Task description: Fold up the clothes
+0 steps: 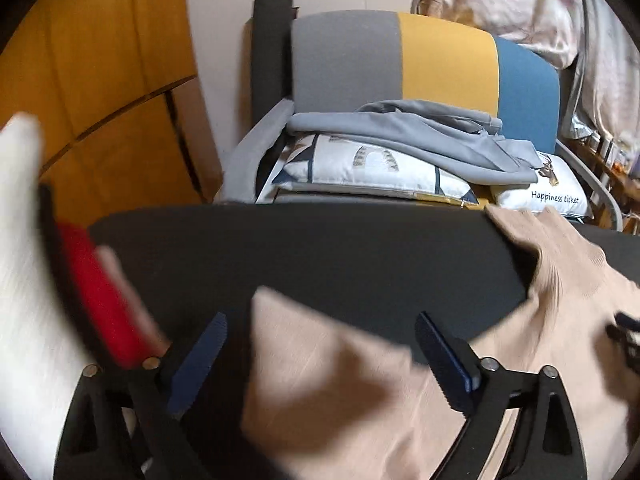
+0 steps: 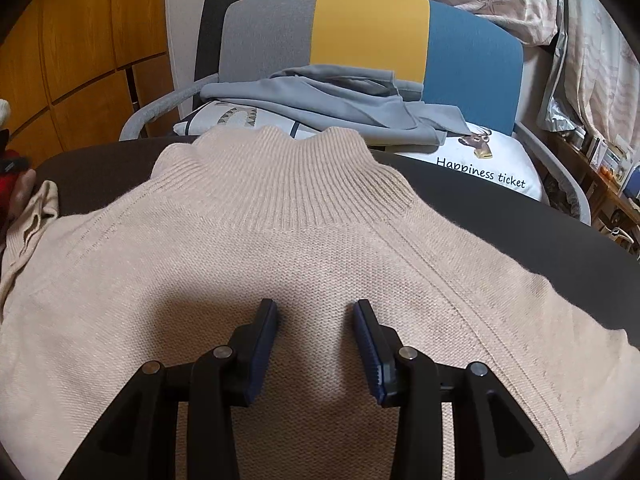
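Observation:
A beige knit sweater (image 2: 280, 240) with a ribbed high collar lies flat on the dark table (image 2: 500, 208), its collar toward the far edge. My right gripper (image 2: 316, 306) hovers over the middle of its chest, the jaws apart and no fabric pinched between them. In the left wrist view, a blurred beige part of the sweater (image 1: 328, 380) lies under my left gripper (image 1: 320, 320). That gripper stands wide open near the sweater's left side, and nothing is held between its blue pads.
Behind the table is a chair (image 2: 372, 36) with a grey, yellow and blue back. It carries a grey garment (image 2: 328, 100) on printed pillows (image 2: 492, 160). A wooden cabinet (image 1: 100, 80) is at the left and curtains (image 1: 540, 20) at the right. Blurred red and white things (image 1: 96, 300) lie at the table's left.

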